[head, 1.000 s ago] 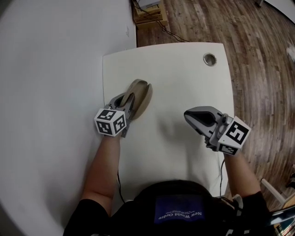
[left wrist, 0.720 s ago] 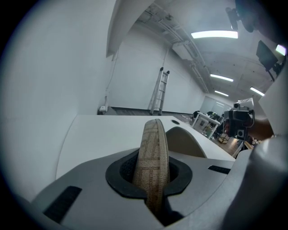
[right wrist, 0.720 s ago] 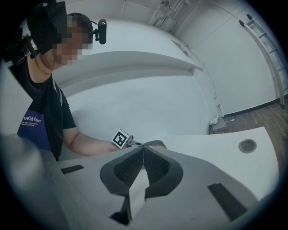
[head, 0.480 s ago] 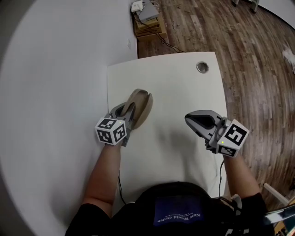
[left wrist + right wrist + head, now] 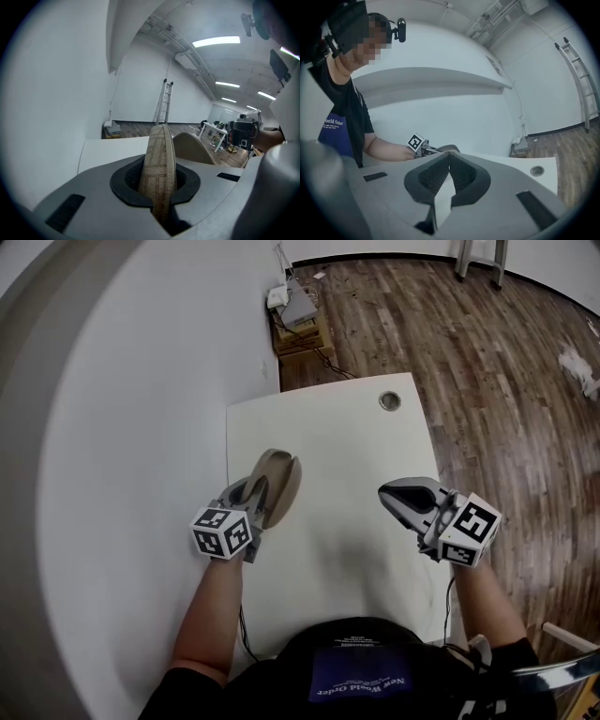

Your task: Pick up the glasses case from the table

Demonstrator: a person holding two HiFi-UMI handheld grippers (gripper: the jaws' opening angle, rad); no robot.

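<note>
The glasses case [image 5: 277, 481] is beige woven fabric with its lid hanging partly open, and it sits above the left side of the white table [image 5: 356, 446]. My left gripper [image 5: 257, 493] is shut on one shell of the case. In the left gripper view that shell's edge [image 5: 161, 171] stands upright between the pads, and the other shell [image 5: 193, 148] spreads to the right. My right gripper [image 5: 390, 494] hovers over the table's right side, shut and empty. Its pads meet at the tips in the right gripper view [image 5: 449, 155], where the case [image 5: 448, 148] shows far off.
A round cable hole [image 5: 390, 401] sits near the table's far right corner. A white wall runs along the left. Past the table's far edge, a low crate with devices and cables [image 5: 298, 311] stands on the wooden floor [image 5: 497, 381]. A ladder [image 5: 164, 101] leans far back.
Both hands have risen. The case, held in the left gripper, has come up off the tabletop with it. The right gripper stays shut and empty.
</note>
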